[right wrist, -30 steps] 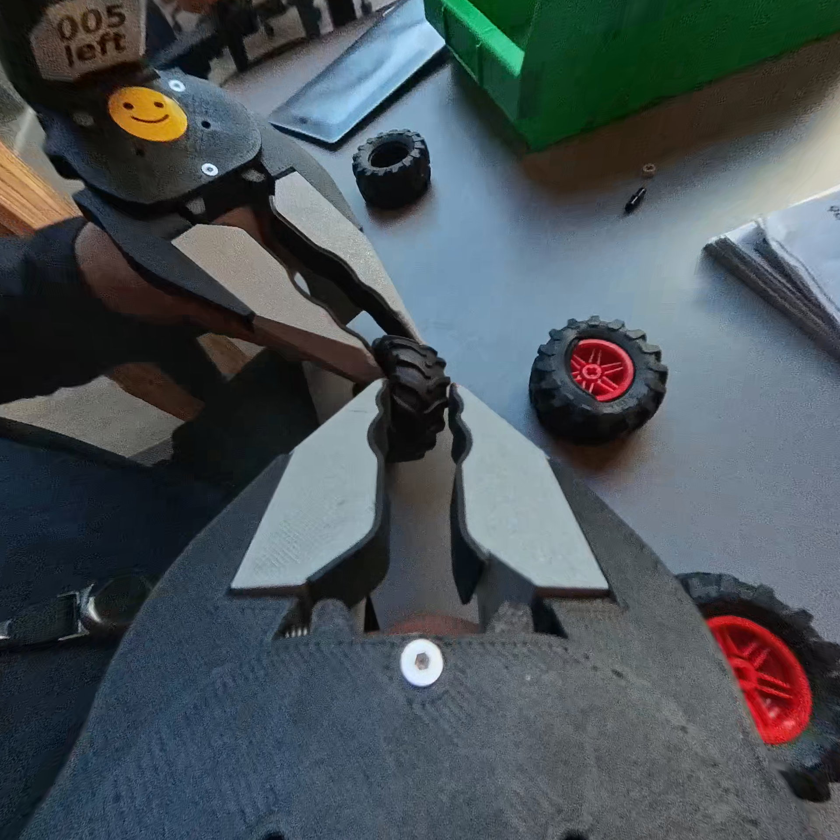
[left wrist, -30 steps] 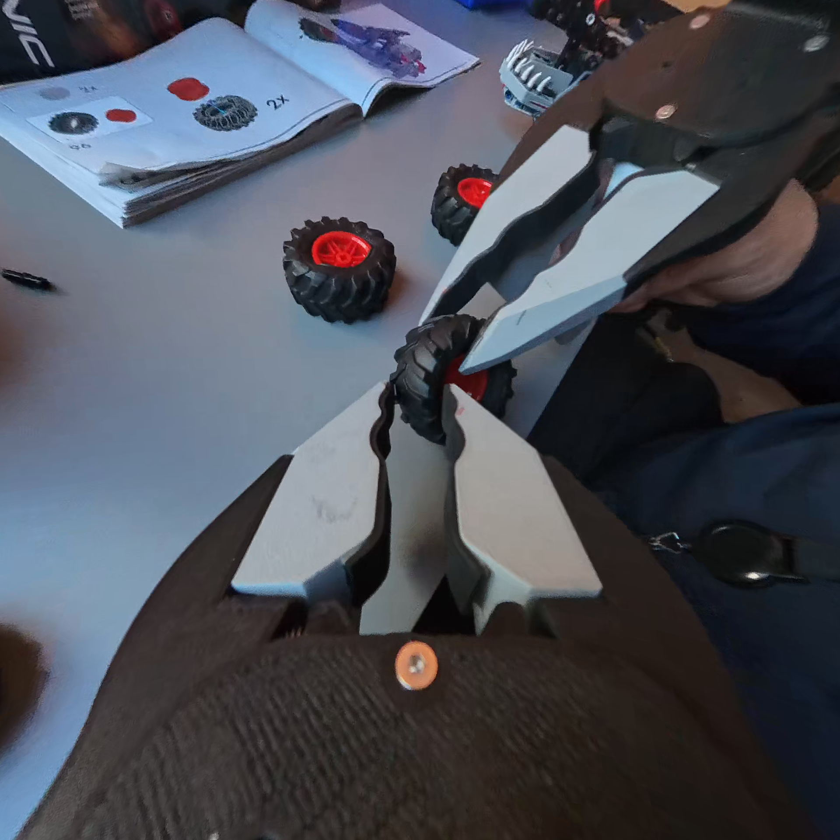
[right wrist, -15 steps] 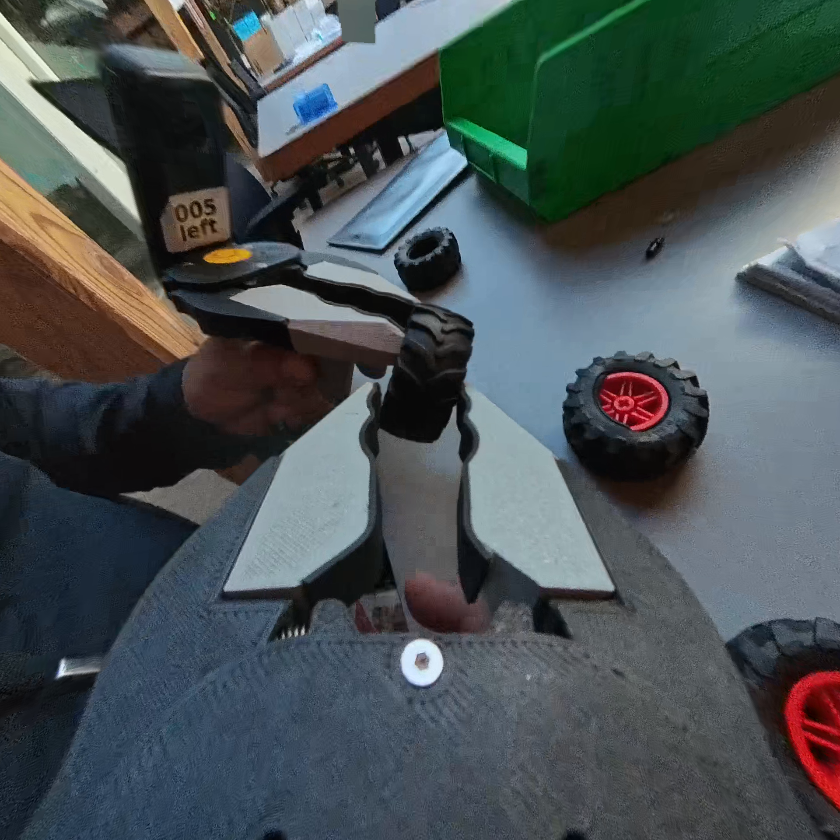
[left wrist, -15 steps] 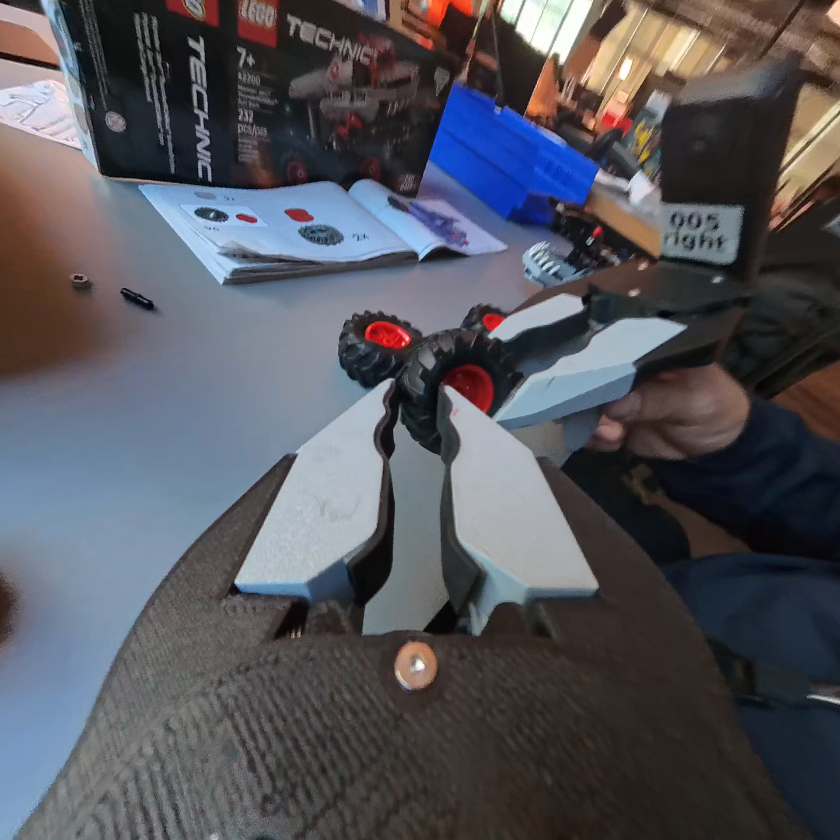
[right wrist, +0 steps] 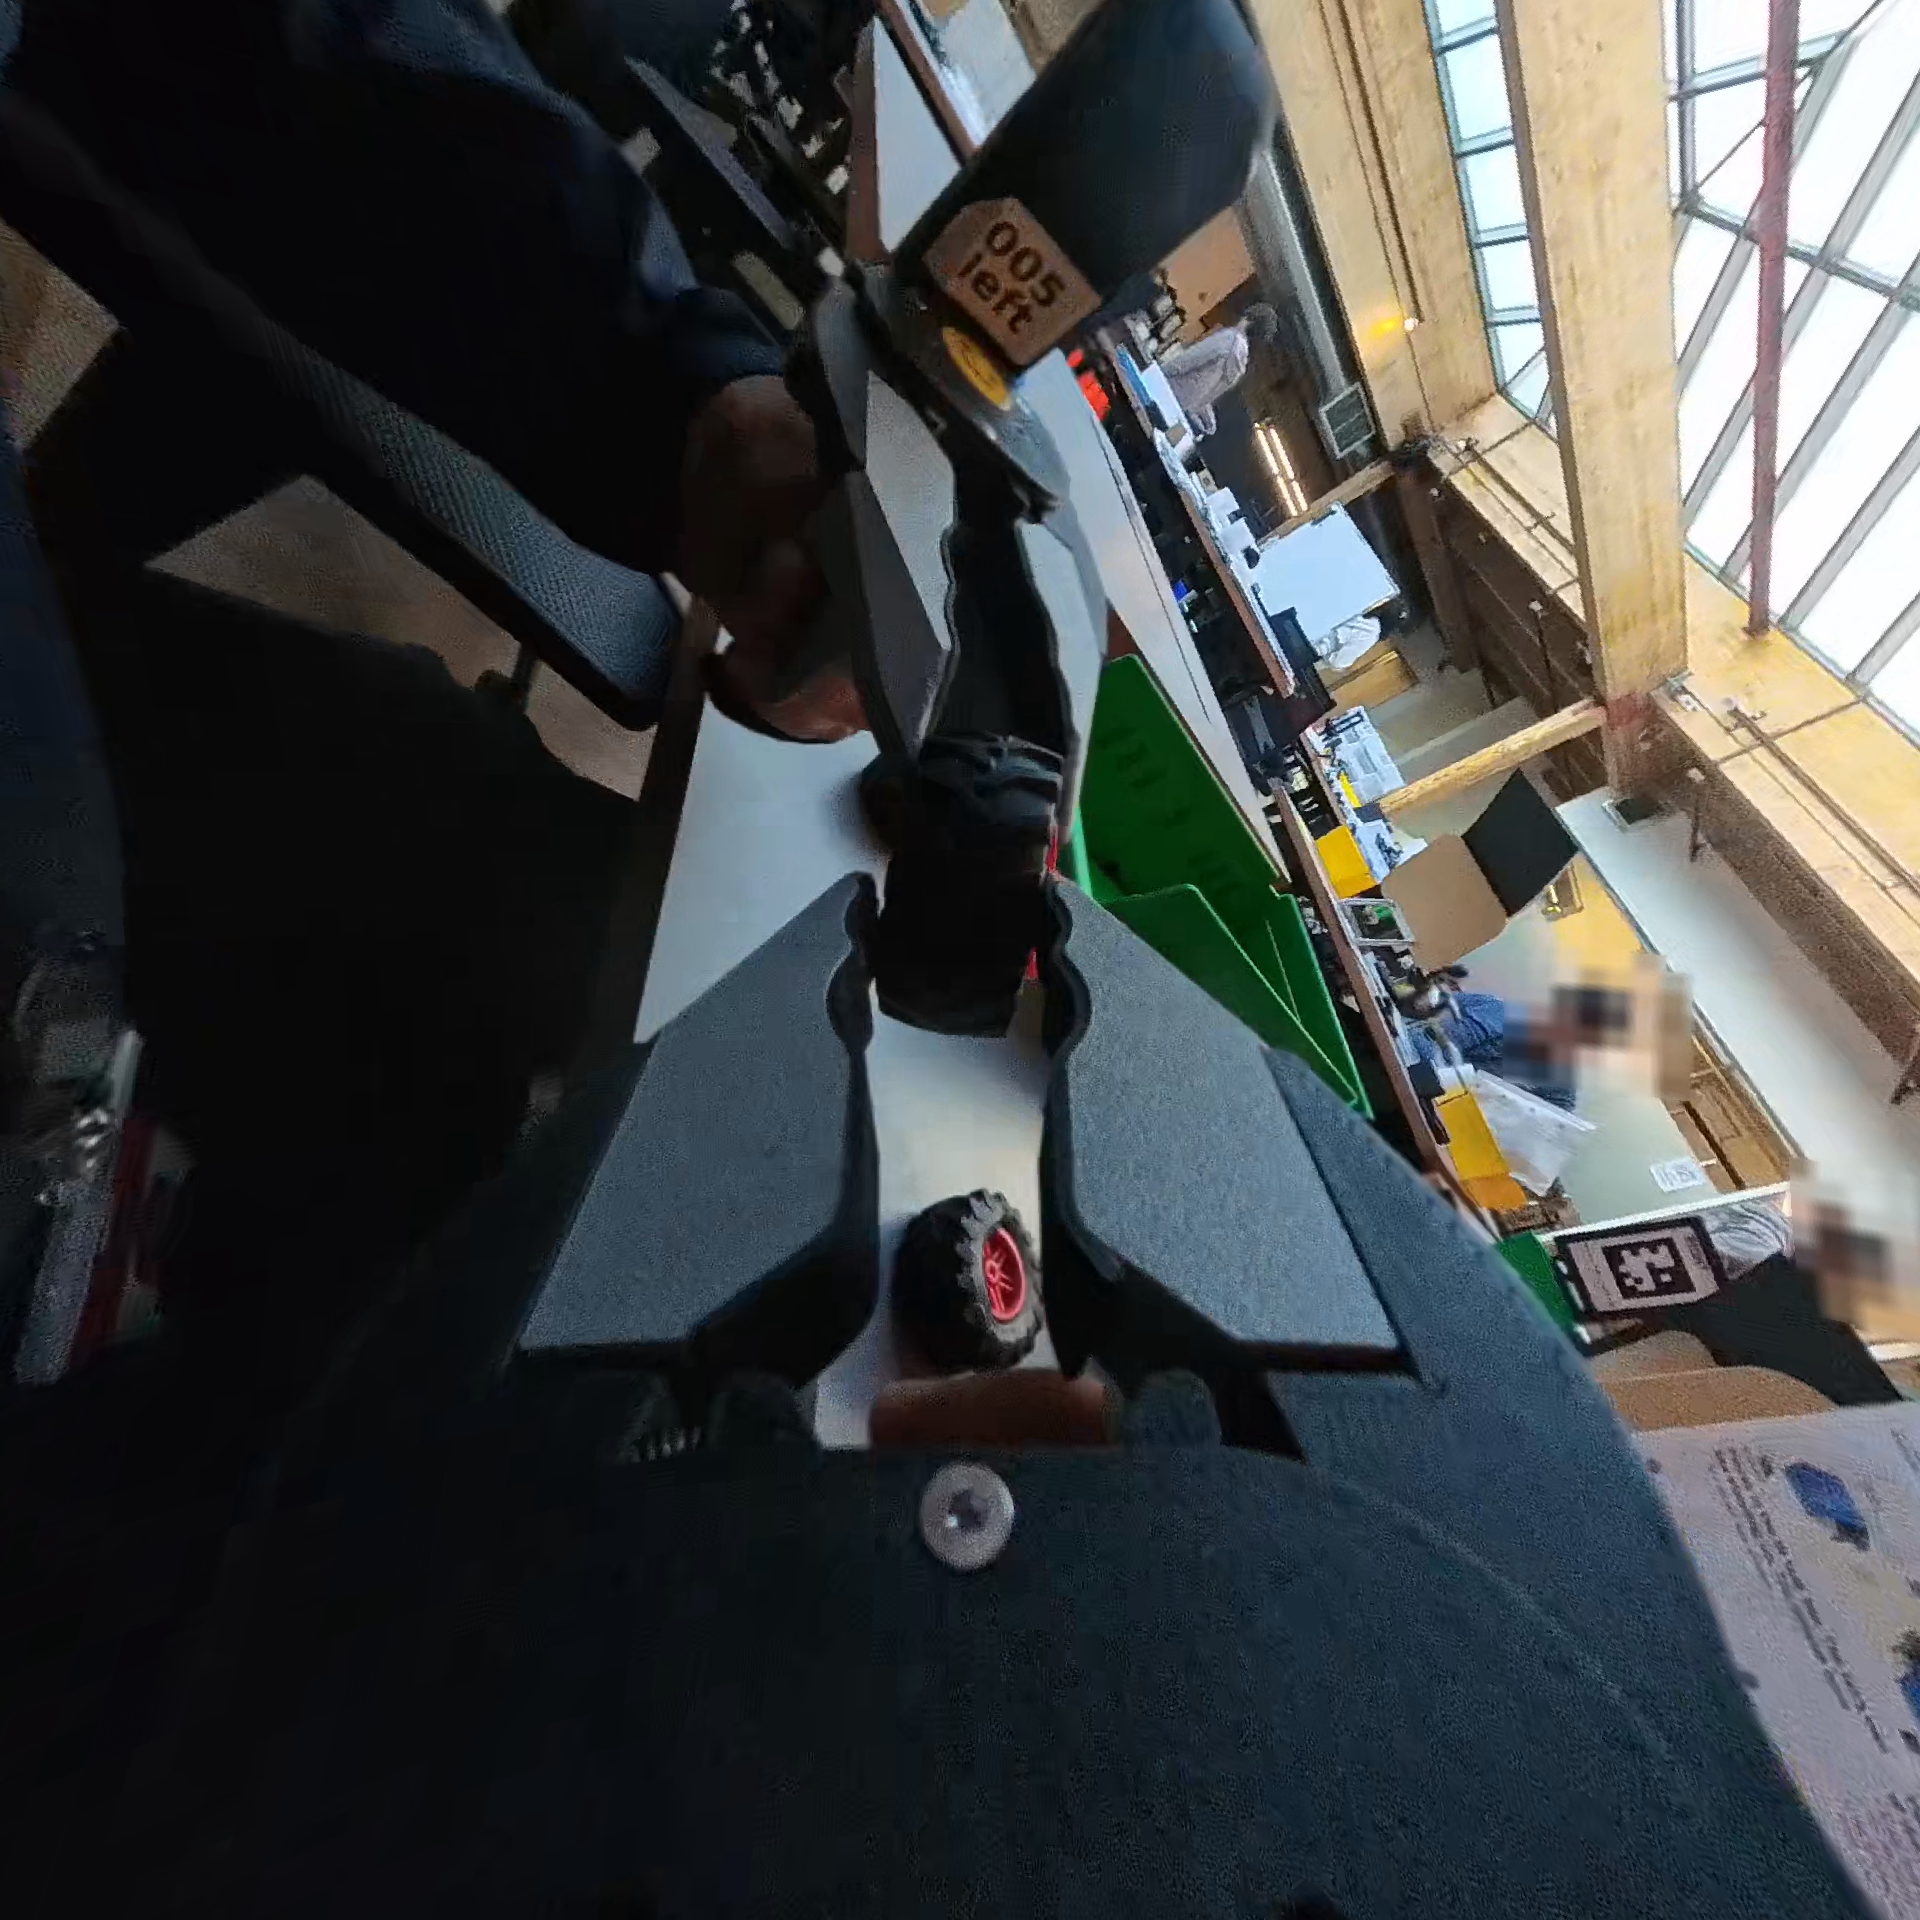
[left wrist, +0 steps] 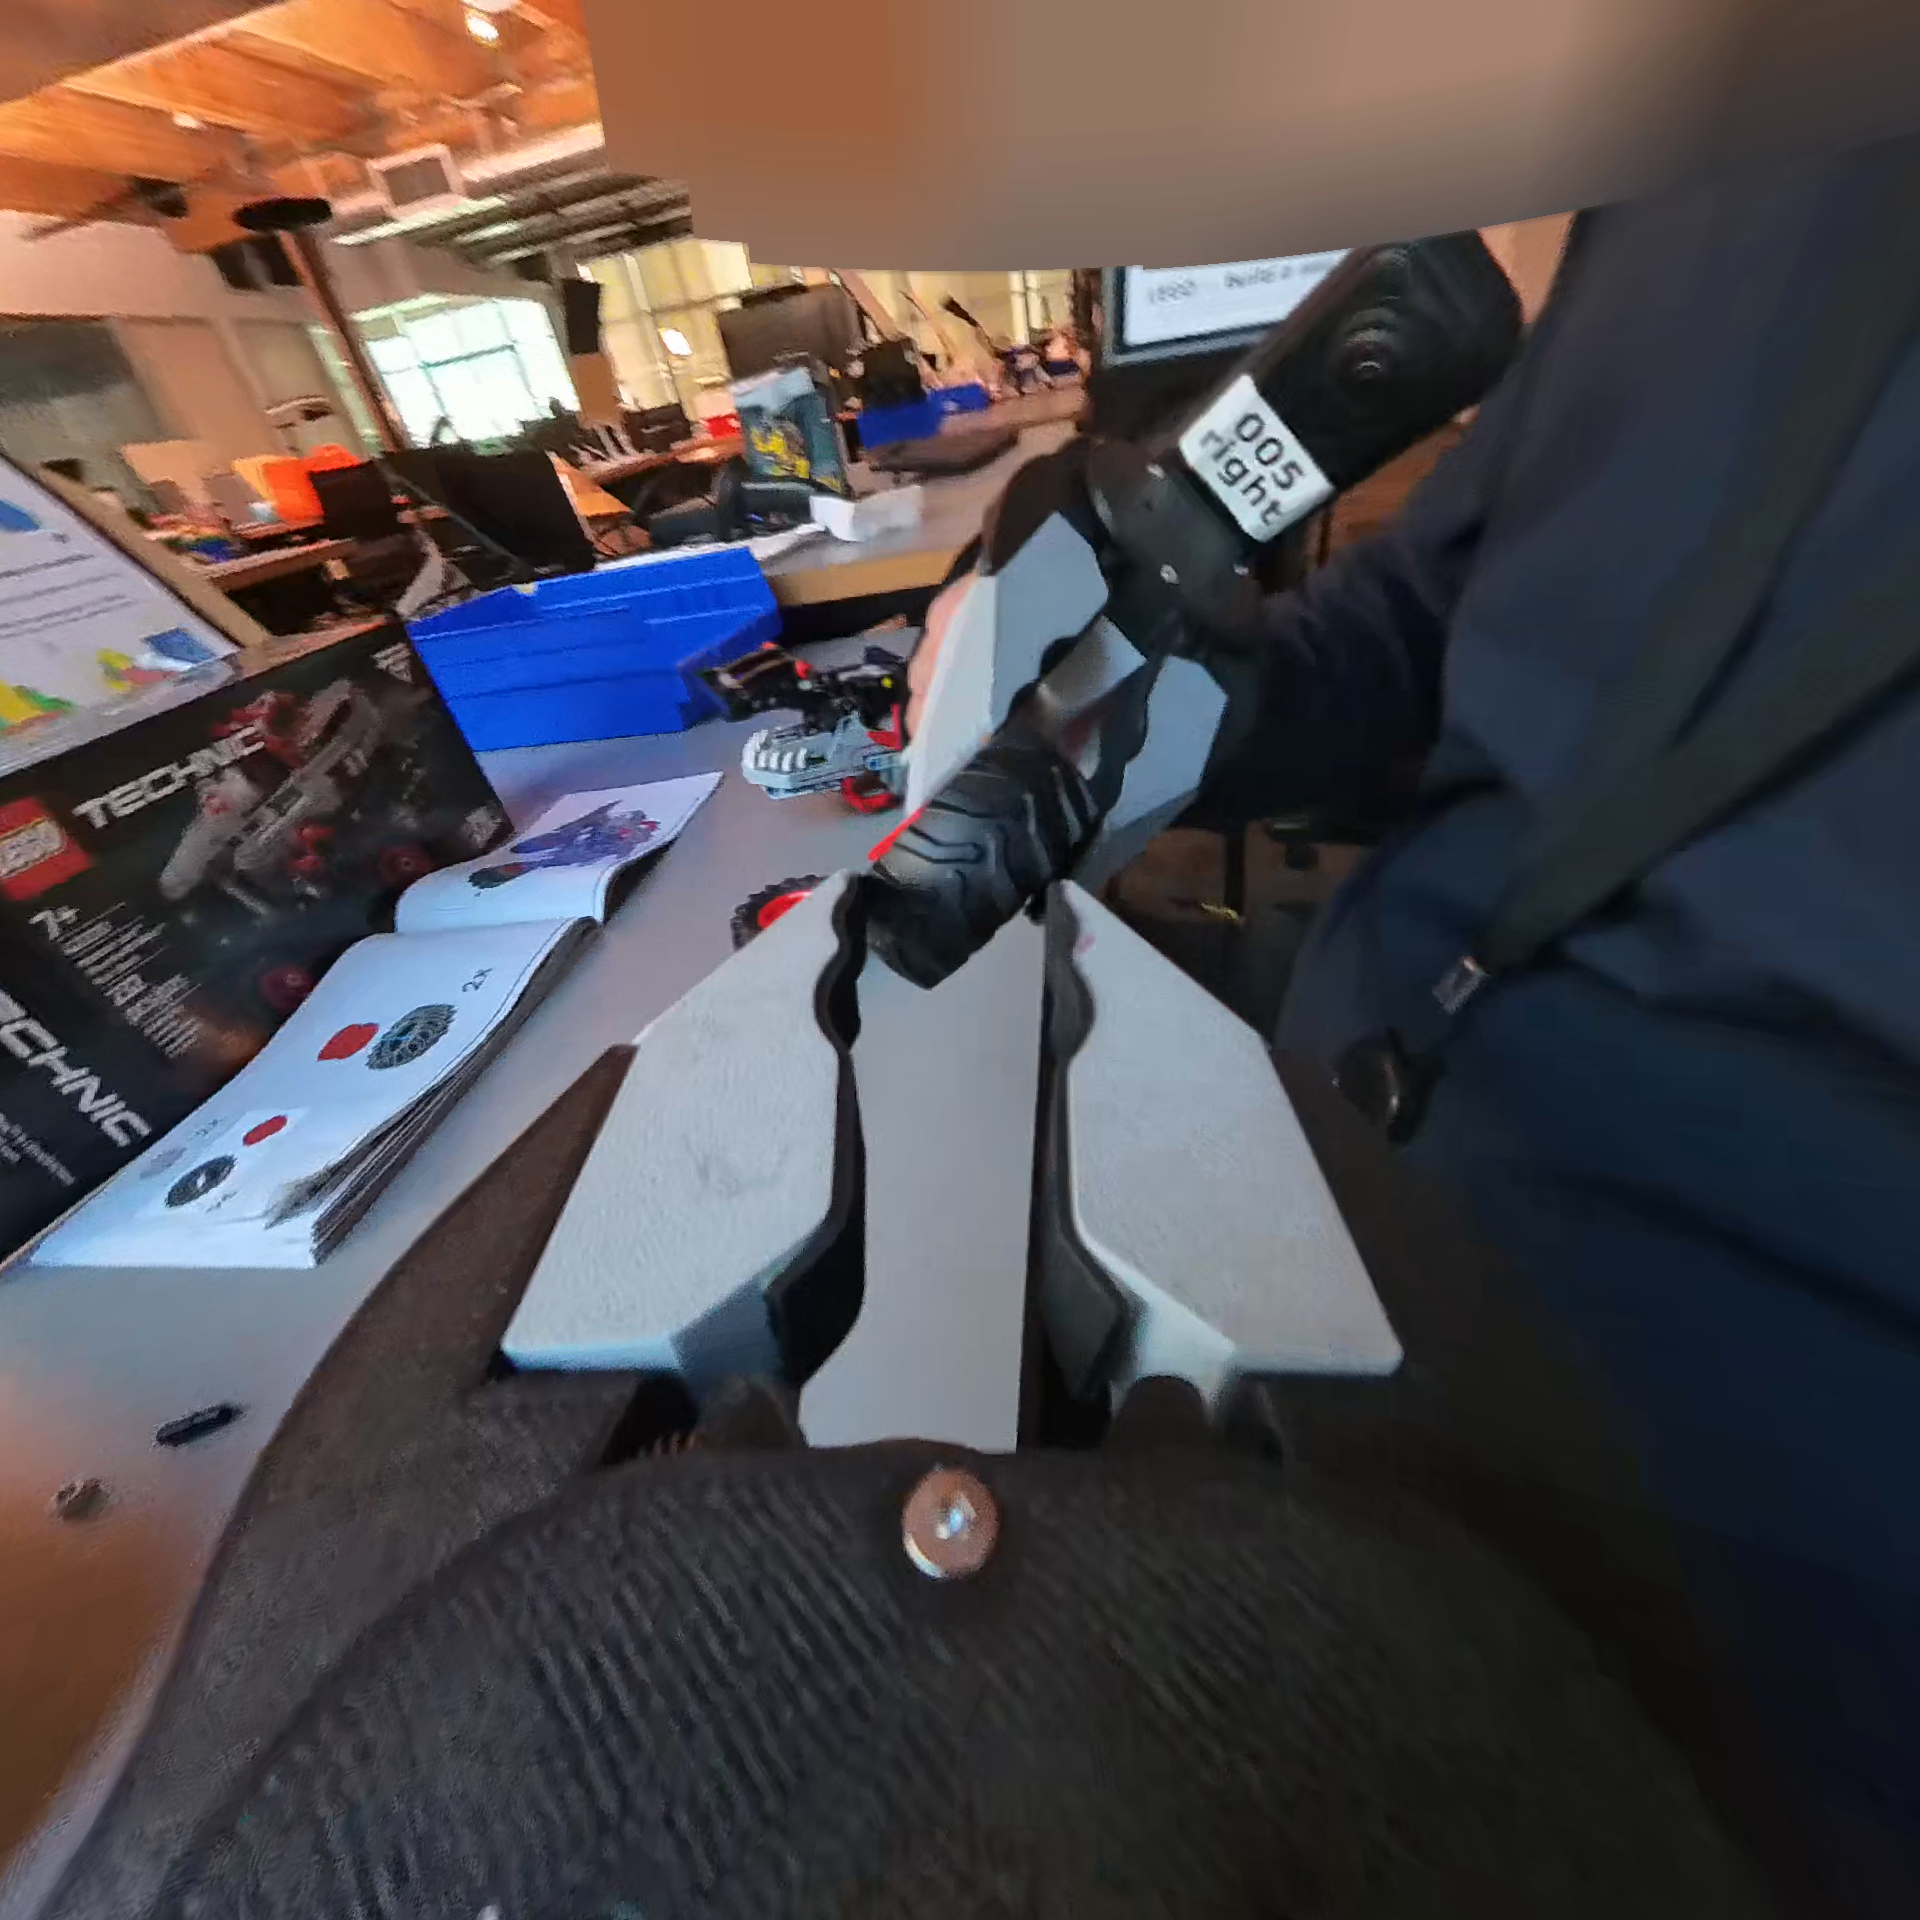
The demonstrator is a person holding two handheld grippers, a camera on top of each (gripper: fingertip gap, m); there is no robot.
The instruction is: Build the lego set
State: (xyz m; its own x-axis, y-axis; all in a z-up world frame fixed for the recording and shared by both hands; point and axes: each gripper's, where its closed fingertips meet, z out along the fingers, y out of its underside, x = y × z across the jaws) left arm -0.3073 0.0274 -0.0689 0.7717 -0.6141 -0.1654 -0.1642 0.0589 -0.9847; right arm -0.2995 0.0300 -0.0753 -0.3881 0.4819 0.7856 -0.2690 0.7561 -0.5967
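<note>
A black tyre on a red hub, the wheel (left wrist: 977, 862), is held in the air above the grey table (left wrist: 686, 862) between both grippers. My left gripper (left wrist: 951, 904) is shut on its tread at the fingertips. My right gripper (right wrist: 956, 909) is shut on the same wheel (right wrist: 966, 894) from the opposite side. The right gripper also shows in the left wrist view (left wrist: 1023, 821), coming down from the upper right. The left gripper also shows in the right wrist view (right wrist: 982, 758). The hub is mostly hidden.
An open instruction booklet (left wrist: 416, 1049), the set's box (left wrist: 208, 831), a blue bin (left wrist: 603, 655) and a part-built model (left wrist: 821, 727) lie on the table. Another wheel (right wrist: 971, 1288) stands there, and a green bin (right wrist: 1174, 831). The person's body (left wrist: 1662, 831) is close on the right. Only a small space, under 4 cm, lies between the two pairs of fingers.
Both grippers have lifted the wheel off the table together and tilted upward. The right wrist view has rolled sideways. The grip on the wheel is unchanged.
</note>
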